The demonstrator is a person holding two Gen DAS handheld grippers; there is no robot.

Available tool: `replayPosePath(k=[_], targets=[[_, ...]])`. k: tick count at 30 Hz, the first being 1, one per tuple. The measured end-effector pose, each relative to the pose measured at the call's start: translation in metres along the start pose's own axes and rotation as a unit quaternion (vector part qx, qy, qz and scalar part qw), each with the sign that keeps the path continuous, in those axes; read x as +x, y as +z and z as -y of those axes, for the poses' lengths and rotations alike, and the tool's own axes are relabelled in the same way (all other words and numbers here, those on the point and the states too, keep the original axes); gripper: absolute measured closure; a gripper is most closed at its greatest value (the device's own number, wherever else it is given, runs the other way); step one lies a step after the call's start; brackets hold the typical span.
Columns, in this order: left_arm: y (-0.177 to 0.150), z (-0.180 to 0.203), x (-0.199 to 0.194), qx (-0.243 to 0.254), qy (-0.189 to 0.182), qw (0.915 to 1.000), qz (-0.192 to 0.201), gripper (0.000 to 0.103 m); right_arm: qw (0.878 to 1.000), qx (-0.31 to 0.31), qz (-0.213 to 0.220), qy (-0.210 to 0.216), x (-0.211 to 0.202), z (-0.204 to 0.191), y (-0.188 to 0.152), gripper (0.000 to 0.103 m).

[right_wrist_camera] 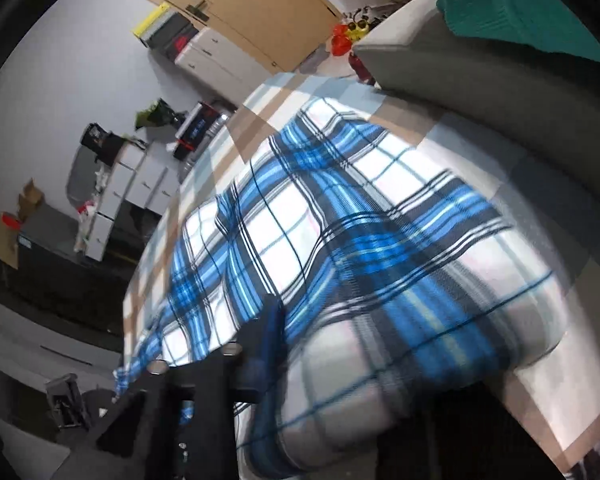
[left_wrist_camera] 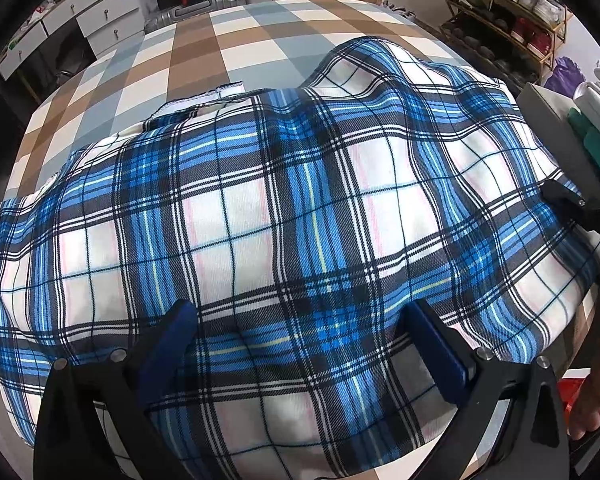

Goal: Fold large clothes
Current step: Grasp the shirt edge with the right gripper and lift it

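A: Where does the garment lie?

B: The blue plaid shirt [left_wrist_camera: 284,216] is spread across the near half of the checked table cover [left_wrist_camera: 204,52], rumpled, with one raised fold towards the far right. A white serged hem edge shows at its far left side. The near edge of the cloth drapes over the table's near side.

A: Left gripper?

B: The left gripper [left_wrist_camera: 300,344] points steeply down over the near part of the shirt, jaws wide apart. Both blue pads [left_wrist_camera: 436,344] sit above or on the fabric; cloth lies between them, but they do not pinch it.

A: Right gripper?

B: In the left wrist view the right gripper [left_wrist_camera: 568,200] shows only as a black tip at the shirt's right edge. In its own view, blurred, one blue finger [right_wrist_camera: 274,332] lies against the cloth and the plaid bunches right over the place where the other would be. The jaws stand narrow, drawn in on a bunch of the shirt's edge.

A: Surroundings?

B: A white drawer unit [left_wrist_camera: 92,16] far left, a shoe rack [left_wrist_camera: 512,12] far right, a grey box [right_wrist_camera: 460,76] with green cloth [right_wrist_camera: 516,4] on top beside the shirt's right side.
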State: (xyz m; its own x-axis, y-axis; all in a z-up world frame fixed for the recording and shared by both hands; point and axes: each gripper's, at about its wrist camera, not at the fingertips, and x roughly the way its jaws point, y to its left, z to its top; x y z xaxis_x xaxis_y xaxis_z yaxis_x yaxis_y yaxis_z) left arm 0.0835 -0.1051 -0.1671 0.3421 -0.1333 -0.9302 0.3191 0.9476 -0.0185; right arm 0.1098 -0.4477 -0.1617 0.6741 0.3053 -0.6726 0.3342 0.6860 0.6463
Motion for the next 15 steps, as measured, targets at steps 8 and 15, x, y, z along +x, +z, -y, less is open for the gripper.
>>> replayPosePath(k=[8,15], targets=[[-0.003,0.002,-0.001,-0.002,0.005,1.0,0.006,0.001,0.991,-0.126,0.042,-0.024,-0.014,-0.042,-0.007,0.095],[-0.004,0.015,-0.002,0.004,-0.005,1.0,0.005,0.001,0.969,-0.234,0.06,-0.048,-0.022,-0.067,-0.002,0.098]])
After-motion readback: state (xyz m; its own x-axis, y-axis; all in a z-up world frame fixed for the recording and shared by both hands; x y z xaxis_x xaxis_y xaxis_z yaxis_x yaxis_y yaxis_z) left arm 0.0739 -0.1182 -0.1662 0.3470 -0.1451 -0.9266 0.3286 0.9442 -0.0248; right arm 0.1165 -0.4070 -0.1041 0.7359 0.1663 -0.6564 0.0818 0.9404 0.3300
